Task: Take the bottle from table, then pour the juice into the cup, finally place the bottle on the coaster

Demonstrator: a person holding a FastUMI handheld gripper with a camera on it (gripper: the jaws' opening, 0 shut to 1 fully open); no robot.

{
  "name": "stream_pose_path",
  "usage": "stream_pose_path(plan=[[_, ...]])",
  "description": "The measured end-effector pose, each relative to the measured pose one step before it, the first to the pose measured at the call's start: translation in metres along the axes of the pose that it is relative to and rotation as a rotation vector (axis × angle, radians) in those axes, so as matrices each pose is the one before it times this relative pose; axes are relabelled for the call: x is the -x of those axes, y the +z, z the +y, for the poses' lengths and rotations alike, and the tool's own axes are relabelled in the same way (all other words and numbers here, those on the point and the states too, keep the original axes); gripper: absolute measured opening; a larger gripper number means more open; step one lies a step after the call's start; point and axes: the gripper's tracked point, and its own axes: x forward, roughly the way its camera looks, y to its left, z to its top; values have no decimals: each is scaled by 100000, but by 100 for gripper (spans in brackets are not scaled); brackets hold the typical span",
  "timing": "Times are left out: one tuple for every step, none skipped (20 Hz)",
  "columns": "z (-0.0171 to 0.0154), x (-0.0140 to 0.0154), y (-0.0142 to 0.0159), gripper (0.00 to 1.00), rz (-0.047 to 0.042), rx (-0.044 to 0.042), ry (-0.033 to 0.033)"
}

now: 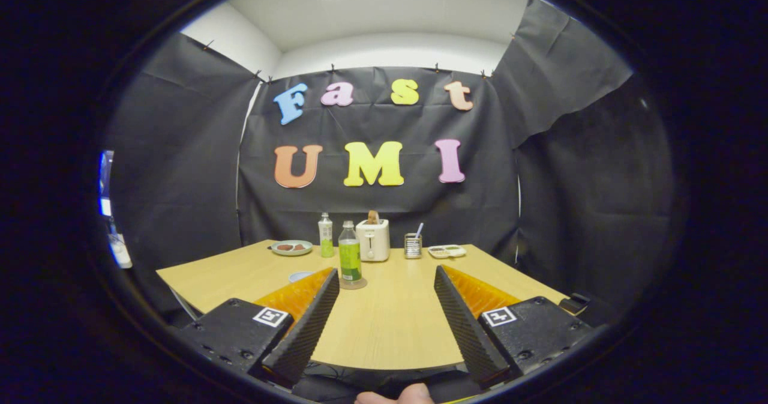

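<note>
Fingers (387, 275) spread wide and empty above light wooden desk (390, 326), clear plastic green-labelled bottle (350, 263) upright on a coaster just ahead, near left fingertip

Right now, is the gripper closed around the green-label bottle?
No. The gripper is wide open, and the green-label bottle stands untouched on the table just beyond the left fingertip.

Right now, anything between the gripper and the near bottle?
No. In the gripper view, bare table separates the open gripper from the near bottle, just ahead near one finger.
</note>
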Motion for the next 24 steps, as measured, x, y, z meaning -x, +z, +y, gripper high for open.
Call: stream_pose_path(plan=[[-197, 380, 406, 100, -1108, -55, -977], [-146, 296, 546, 100, -1462, -186, -502], [53, 188, 264, 100, -551, -180, -142], [26, 92, -179, 100, 229, 103, -274], [39, 18, -114, 100, 233, 97, 186], [113, -195, -213, 100, 346, 460, 184], [-20, -42, -162, 100, 411, 119, 355], [6, 138, -73, 100, 484, -346, 376], [-5, -72, -29, 100, 259, -694, 321], [-160, -55, -115, 100, 633, -614, -235], [-178, -149, -173, 100, 688, -231, -363], [26, 16, -289, 100, 437, -203, 25], [-1, -16, -82, 100, 238, -228, -90], [-95, -46, 155, 100, -188, -209, -157], [5, -26, 181, 100, -590, -134, -171], [196, -25, 69, 100, -339, 98, 56], [219, -140, 8, 100, -30, 519, 296], [252, -56, -12, 100, 128, 479, 354], [97, -122, 43, 100, 82, 175, 259], [4, 50, 57, 100, -34, 29, 141], [-33, -2, 62, 100, -155, -54, 17], [24, -29, -66, 100, -109, -168, -101], [-44, -90, -9, 100, 126, -252, -54], [-23, -152, -181, 100, 386, -135, -109]])
